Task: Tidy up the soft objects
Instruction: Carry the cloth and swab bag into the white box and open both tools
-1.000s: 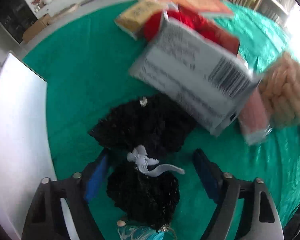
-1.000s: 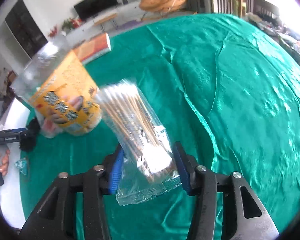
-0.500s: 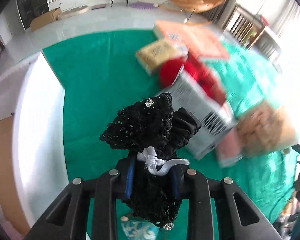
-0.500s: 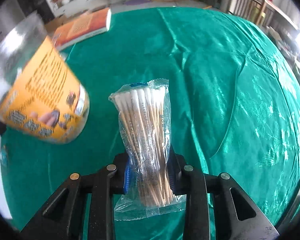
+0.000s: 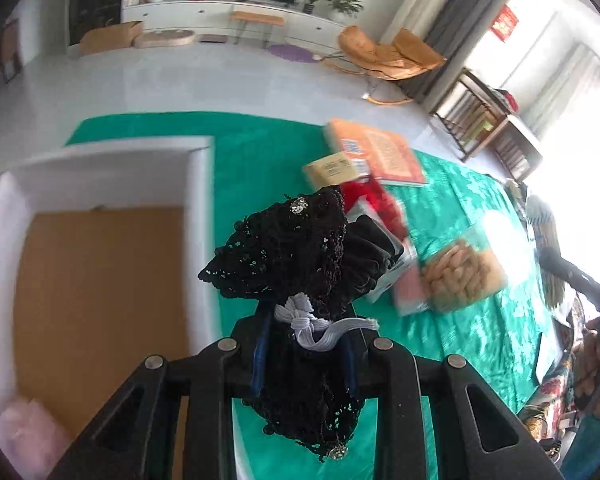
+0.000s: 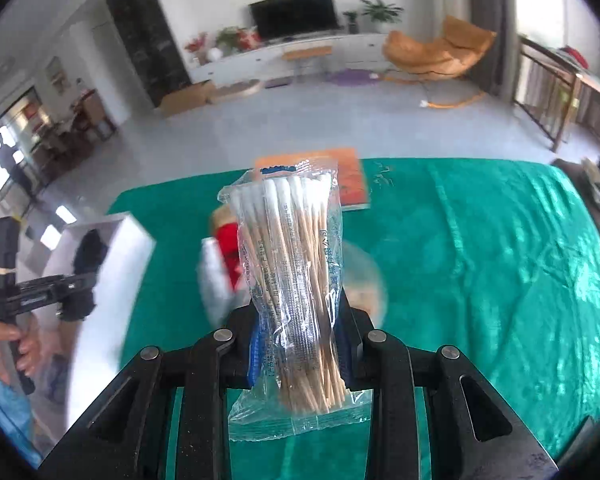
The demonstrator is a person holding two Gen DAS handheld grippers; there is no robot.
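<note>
The left claw (image 5: 304, 350) is clamped on a black lace bundle (image 5: 288, 256) tied with a white band, held up above the green-covered worktop (image 5: 260, 160) beside a white box (image 5: 100, 160). The right claw (image 6: 300, 344) is clamped on a clear packet of cotton swabs (image 6: 296, 280), upright above the worktop, with an orange book (image 6: 350, 178) behind it

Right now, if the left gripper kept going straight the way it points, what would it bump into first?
Probably the green tablecloth, near the white box. The left gripper already holds the black lace bundle; depth is unclear.
</note>
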